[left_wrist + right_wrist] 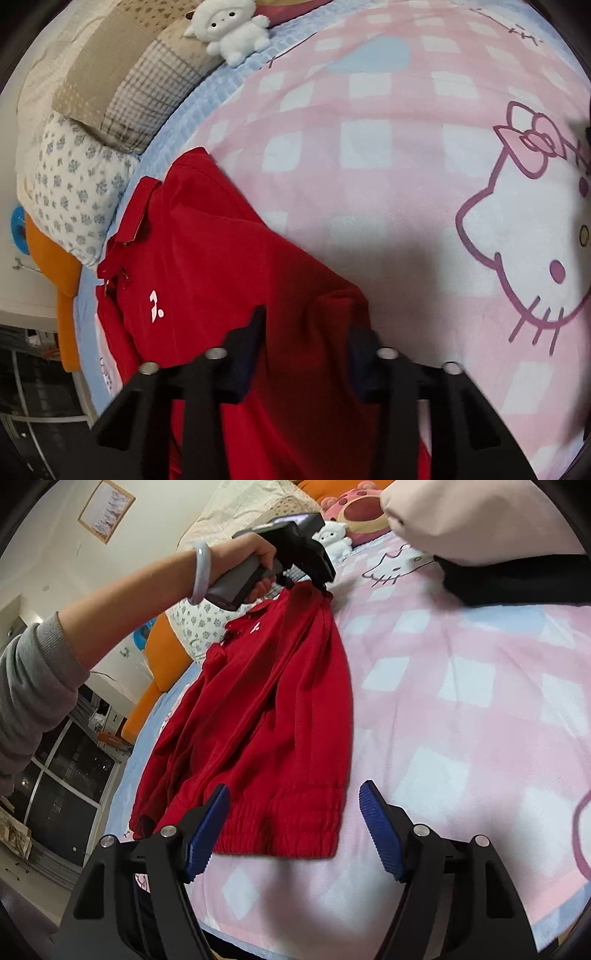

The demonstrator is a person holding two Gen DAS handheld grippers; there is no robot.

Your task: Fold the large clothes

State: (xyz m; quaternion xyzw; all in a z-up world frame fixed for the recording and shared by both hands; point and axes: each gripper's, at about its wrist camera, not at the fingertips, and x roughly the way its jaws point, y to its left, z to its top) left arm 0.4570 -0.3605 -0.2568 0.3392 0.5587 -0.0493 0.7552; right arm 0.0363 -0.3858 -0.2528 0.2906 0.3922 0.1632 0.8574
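A red jacket (221, 258) with a collar and a small white logo lies lengthwise on the pink checked bed cover (369, 184). My left gripper (308, 332) is shut on a bunch of its fabric near the shoulder. In the right wrist view that left gripper (310, 585), held by a hand with a pale bangle, pulls the red jacket (266, 709) up into a tent. My right gripper (295, 812) stands open just above the elastic hem, its blue pads (207, 830) wide apart and touching nothing.
Pillows (122, 85) and a white plush lamb (232, 29) line the head of the bed. An orange cushion (155, 672) runs along the left edge, by a window (62, 775). A dark cloth (517, 579) lies at the far right of the bed cover (461, 701).
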